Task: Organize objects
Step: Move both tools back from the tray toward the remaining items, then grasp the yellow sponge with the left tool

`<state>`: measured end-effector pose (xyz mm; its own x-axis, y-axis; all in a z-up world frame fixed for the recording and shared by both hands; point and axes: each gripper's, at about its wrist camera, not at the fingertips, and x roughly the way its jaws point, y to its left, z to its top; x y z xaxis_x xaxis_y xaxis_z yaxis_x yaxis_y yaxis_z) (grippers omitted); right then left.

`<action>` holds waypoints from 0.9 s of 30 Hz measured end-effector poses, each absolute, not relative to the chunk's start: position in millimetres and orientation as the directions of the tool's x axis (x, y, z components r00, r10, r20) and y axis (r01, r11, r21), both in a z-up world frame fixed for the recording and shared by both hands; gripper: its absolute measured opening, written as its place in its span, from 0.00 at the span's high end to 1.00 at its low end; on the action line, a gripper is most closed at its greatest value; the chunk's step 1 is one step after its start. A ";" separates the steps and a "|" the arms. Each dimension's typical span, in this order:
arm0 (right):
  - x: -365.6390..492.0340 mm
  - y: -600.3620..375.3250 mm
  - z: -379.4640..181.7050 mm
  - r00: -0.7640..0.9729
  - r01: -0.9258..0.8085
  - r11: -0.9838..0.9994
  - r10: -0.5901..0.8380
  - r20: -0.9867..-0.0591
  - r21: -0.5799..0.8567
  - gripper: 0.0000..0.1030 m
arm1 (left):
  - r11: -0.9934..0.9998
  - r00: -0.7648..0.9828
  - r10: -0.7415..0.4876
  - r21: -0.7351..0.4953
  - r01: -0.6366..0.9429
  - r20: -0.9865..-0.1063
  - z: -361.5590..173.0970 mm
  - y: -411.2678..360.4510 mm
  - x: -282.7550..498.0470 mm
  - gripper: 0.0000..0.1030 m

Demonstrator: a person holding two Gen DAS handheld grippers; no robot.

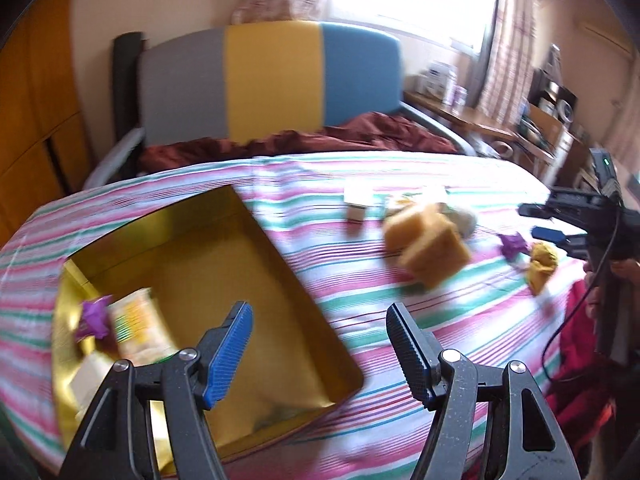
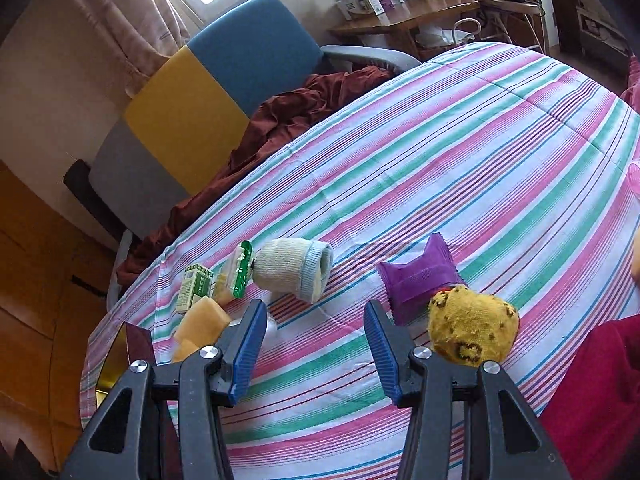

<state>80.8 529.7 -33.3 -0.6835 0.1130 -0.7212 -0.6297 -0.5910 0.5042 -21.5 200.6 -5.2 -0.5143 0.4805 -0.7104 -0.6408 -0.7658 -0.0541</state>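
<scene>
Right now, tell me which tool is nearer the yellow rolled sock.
Right. The right tool hangs just beside the yellow rolled sock, which lies next to its right finger. The left tool is over the gold tin's edge, with the sock far across the bedspread.

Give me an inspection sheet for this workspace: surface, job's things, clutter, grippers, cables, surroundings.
Surface: striped bedspread, rumpled brown blanket at the head.
Job's things: gold tin holds a purple packet and a yellow packet. Loose on the bed: rolled white sock, yellow sock ball, purple wrapper, green box, sponges.
Clutter: nothing seen.
Grippers: left hand-held gripper open over the tin's edge, empty; right hand-held gripper open, empty.
Cables: black cable hanging from the right hand-held gripper.
Surroundings: tricolour headboard, curtains, crowded side table.
</scene>
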 end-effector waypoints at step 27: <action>97.3 557.1 -45.0 -0.813 -0.522 -0.419 -0.017 -0.582 0.743 0.45 | -0.562 -0.504 0.433 0.213 -0.799 -0.747 -80.8 381.5 -25.3 0.44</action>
<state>97.3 557.1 -45.0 -0.8133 -0.0171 -0.5816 -0.5224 -0.4186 0.7428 -25.3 381.5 -80.8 -0.5037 0.4332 -0.7474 -0.7991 -0.5622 0.2127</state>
